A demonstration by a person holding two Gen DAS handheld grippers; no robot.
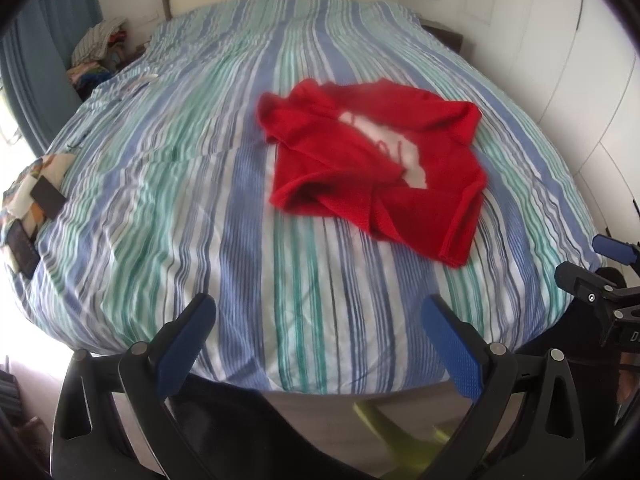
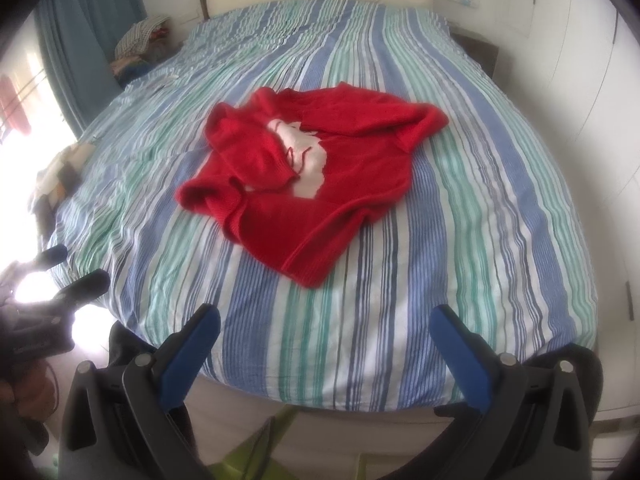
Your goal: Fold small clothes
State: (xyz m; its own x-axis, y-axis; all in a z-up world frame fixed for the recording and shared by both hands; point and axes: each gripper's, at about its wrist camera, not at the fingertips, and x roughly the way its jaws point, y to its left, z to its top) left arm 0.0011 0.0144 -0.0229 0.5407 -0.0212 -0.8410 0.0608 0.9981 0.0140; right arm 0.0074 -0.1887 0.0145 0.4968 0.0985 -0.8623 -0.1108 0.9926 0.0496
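A small red knitted sweater point(image 1: 376, 160) with a white figure on its front lies crumpled on the striped bedspread point(image 1: 180, 184), sleeves folded over its body. It also shows in the right wrist view point(image 2: 316, 176). My left gripper point(image 1: 318, 312) is open and empty, hanging over the bed's near edge, well short of the sweater. My right gripper point(image 2: 326, 320) is open and empty, also at the near edge. The right gripper shows at the right edge of the left wrist view point(image 1: 600, 268), and the left gripper shows at the left edge of the right wrist view point(image 2: 72, 272).
A pile of clothes point(image 1: 100, 48) sits beside the bed at the far left. A patterned cloth with dark flat objects point(image 1: 36, 200) lies on the bed's left edge. White wardrobe doors point(image 1: 580, 100) run along the right. A yellow-green item point(image 1: 384, 420) lies on the floor below.
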